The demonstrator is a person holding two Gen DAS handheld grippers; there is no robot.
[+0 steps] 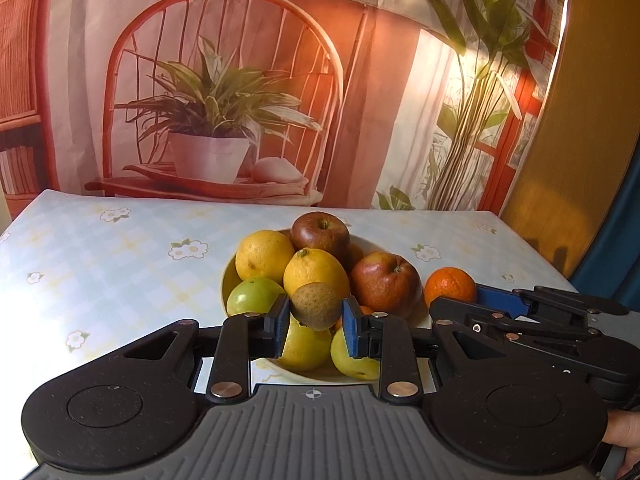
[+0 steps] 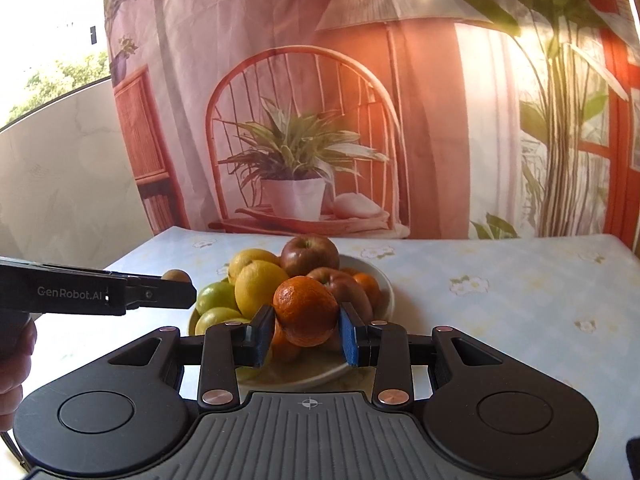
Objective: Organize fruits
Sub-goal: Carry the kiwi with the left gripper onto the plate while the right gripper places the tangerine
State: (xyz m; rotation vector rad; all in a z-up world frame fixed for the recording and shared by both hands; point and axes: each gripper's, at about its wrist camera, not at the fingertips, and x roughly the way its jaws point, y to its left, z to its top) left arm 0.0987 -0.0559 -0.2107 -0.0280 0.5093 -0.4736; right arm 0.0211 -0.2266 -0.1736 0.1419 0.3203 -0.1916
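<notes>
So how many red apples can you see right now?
2, both in the bowl: one apple at the back, one apple on the right side. More may be hidden under the pile.

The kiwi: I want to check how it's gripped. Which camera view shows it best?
The left wrist view: the kiwi sits centred and unobstructed between the left gripper's blue pads. The right wrist view shows only its top peeking above the gripper's side.
</notes>
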